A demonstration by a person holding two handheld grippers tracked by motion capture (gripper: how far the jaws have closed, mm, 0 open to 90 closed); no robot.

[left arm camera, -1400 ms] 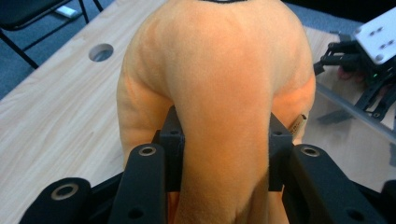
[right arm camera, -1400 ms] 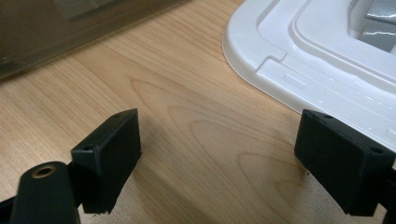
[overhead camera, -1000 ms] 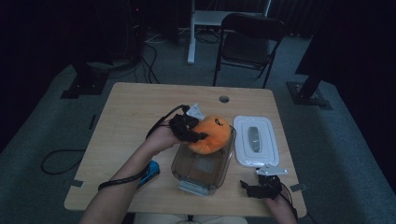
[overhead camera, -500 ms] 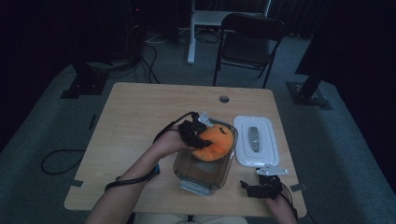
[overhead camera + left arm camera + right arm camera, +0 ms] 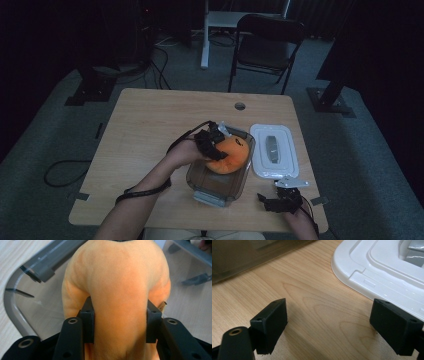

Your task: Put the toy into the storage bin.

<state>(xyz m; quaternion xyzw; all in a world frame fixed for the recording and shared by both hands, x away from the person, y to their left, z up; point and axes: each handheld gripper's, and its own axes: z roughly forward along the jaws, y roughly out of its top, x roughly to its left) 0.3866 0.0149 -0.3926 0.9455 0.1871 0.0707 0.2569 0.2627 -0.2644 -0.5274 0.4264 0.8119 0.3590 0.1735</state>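
High view first: we see our left gripper (image 5: 216, 146) clenched on an orange plush toy (image 5: 231, 155), holding it over the far end of a clear plastic container (image 5: 220, 186) that sits near the middle of the wooden table (image 5: 150, 130). We cannot tell from above whether the toy touches the container's floor or hangs clear of it; the dim light and the tinted walls hide its underside. Just right of the container lies its white lid (image 5: 274, 150), flat on the table, with a grey handle or latch in its centre. Our right gripper (image 5: 280, 200) rests at the near right edge of the table, near the lid's near end, and the forearm behind it is cut off by the bottom of the picture.

Left gripper view shows the two black jaws pressed into the plush toy (image 5: 117, 287) from either side, the fabric bulging between and above them. The toy hides most of the container (image 5: 32, 267); we make out only its grey rim and a clear wall at the left, and a dark mark at the toy's top is cropped.

Right gripper view shows the jaws spread wide over bare wood with nothing between them. The lid (image 5: 384, 272) runs off the right edge, and the container's dark wall (image 5: 249, 255) is cut off at the top left.
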